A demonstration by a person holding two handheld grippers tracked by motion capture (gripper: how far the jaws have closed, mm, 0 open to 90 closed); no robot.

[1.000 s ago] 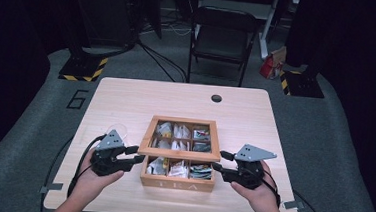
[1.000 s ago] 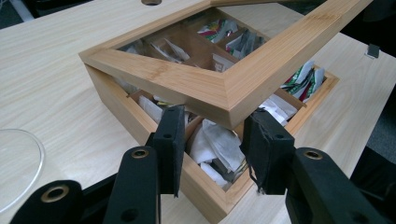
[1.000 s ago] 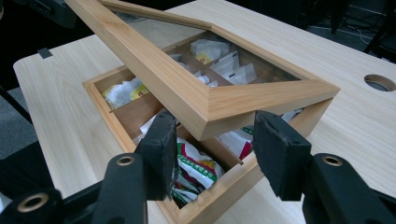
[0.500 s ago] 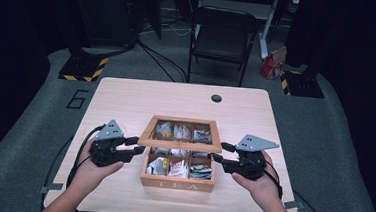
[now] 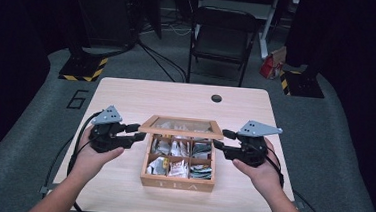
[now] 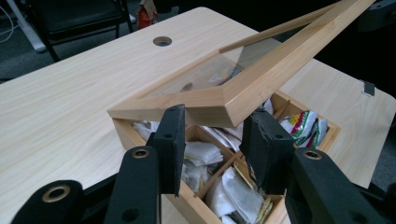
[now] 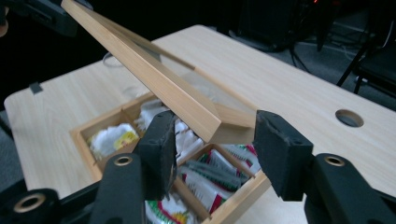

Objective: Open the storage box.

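Jaws of the left gripper (image 5: 133, 133) and right gripper (image 5: 220, 140) stand spread under the glass lid's (image 5: 182, 127) front corners, tilting it above the tea box (image 5: 177, 183).

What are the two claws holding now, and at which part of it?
Both lift the glass lid of the tea box: the left claw at its front left corner, the right claw at its front right corner. Whether the pads clamp it cannot be told.

Tea box (image 5: 177, 181) mid-table (image 5: 126, 94), lid (image 5: 182, 127) raised, between both grippers.
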